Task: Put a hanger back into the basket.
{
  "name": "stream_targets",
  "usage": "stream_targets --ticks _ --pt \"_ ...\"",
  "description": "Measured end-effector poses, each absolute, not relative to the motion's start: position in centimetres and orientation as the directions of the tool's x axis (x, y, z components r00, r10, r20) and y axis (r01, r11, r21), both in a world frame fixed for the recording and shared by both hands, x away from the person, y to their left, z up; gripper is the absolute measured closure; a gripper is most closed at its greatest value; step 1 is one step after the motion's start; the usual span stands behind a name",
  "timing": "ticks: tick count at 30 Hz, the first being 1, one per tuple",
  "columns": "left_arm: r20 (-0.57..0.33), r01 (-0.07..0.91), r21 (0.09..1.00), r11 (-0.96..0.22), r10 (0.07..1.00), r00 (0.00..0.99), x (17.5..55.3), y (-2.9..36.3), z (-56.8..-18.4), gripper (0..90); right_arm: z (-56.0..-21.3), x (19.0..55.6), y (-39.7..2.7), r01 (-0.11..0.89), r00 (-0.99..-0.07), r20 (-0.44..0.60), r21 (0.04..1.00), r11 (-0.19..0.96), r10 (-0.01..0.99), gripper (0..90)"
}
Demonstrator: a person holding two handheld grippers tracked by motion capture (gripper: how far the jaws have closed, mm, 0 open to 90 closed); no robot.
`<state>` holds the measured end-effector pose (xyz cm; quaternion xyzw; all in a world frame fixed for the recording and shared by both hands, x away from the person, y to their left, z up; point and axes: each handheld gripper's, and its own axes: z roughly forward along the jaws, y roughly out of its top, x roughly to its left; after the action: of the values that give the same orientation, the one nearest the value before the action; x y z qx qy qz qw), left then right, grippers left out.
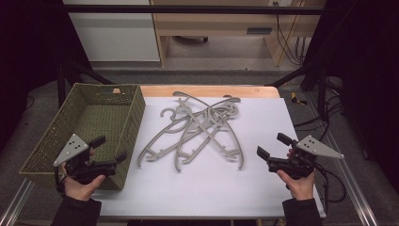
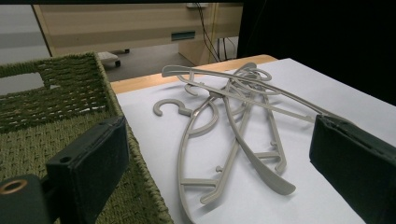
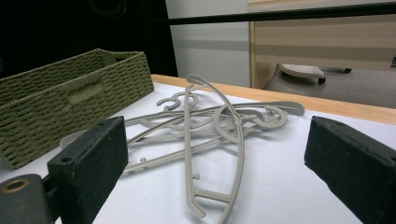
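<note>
Basket: green woven basket (image 1: 122,123) at the bench's (image 1: 263,188) left edge, nothing inside.
Hangers: tangled pile of grey plastic hangers (image 1: 202,127) mid-bench, right of the basket.
Left hand-held gripper (image 1: 112,151): jaws apart, over the basket's near corner.
Right hand-held gripper (image 1: 273,145): jaws apart, near right, holding nothing.

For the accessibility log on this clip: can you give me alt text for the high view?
A tangled pile of grey plastic hangers lies on a white table, beside an empty green woven basket at the left. A person's hands hold the left claw and the right claw, both open, near the front edge.
</note>
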<state>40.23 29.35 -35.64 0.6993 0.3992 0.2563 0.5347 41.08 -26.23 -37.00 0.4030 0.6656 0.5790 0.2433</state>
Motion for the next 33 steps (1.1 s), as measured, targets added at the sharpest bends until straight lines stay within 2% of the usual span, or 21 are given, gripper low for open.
stream_targets --ticks 7,17,22,33 --pt "-0.061 0.286 0.951 -0.122 0.829 0.556 40.2 29.4 -35.6 4.4 -36.9 41.1 -26.6 0.262 -0.549 0.152 0.965 -0.004 0.822 7.4" --pt "-0.065 0.287 0.951 -0.117 0.831 0.552 40.2 29.6 -35.5 4.5 -37.1 41.9 -26.1 0.302 -0.55 0.131 0.952 0.051 0.825 10.0" --pt "-0.056 0.284 0.951 -0.126 0.83 0.556 40.2 29.5 -35.5 4.6 -37.1 43.1 -25.1 0.348 -0.553 0.134 0.934 0.082 0.822 11.8" --pt "-0.051 0.284 0.95 -0.13 0.831 0.554 40.2 29.7 -35.4 4.6 -37.8 48.4 -22.3 0.435 -0.545 0.111 0.884 0.168 0.831 14.8"
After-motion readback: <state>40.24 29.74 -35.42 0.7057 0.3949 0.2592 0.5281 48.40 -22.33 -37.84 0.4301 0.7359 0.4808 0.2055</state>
